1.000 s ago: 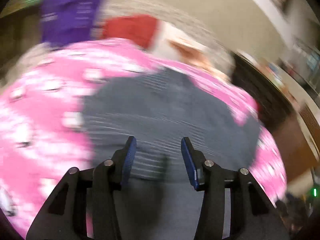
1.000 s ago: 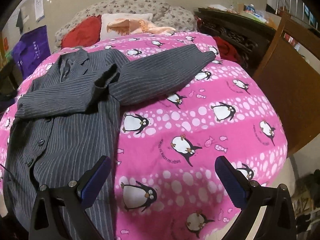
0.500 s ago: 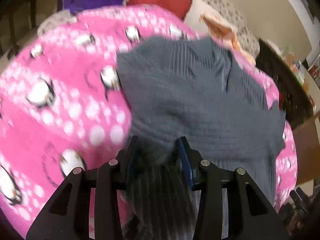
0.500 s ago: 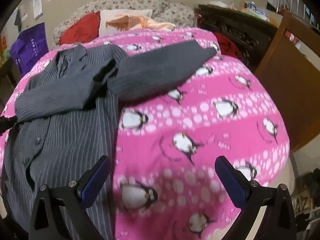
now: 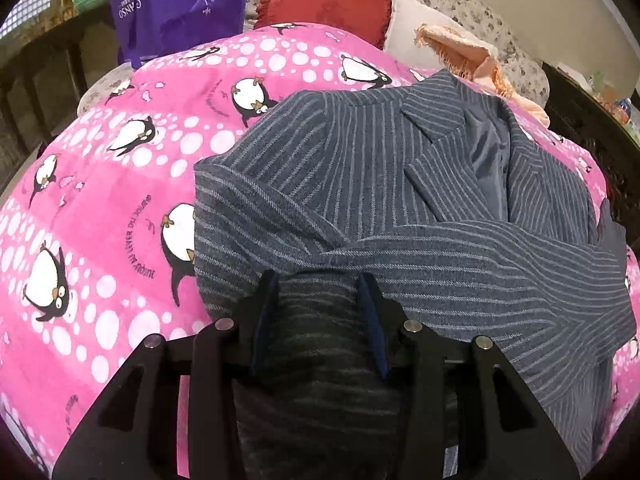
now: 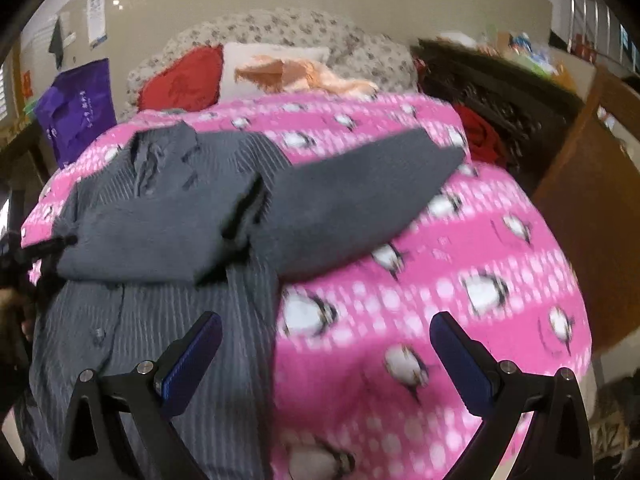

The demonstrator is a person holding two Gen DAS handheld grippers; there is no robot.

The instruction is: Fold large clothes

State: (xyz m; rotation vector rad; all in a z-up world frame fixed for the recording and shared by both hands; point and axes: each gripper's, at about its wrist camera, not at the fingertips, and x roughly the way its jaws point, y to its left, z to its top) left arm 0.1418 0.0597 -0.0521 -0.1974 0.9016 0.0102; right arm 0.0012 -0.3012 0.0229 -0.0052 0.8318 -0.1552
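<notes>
A: Left gripper, jaw state?

B: Jaws stand narrow and are opening. A bunched fold of the grey pinstriped jacket fills the gap between the blue pads; cloth touches both pads. I log it as gripped.

A: Where is the jacket relative to those jaws?

B: The shoulder and collar lie just beyond the fingertips. One sleeve crosses the jacket front, running from just ahead of the jaws off to their right. The jacket rests on a pink penguin blanket, which shows to the left of the jaws.

A: Right gripper?

B: Jaws wide apart, nothing between them, no contact with cloth. Picture is motion-blurred.

A: Jacket from that side?

B: The jacket body lies under and ahead of the left finger; the right finger hangs over bare blanket. The other sleeve stretches out ahead of the jaws, angled up toward the right, lying flat on the blanket.

A: Background?

B: Beyond the jaws: a red cushion, a peach cloth on a pale pillow, a purple bag far left.
</notes>
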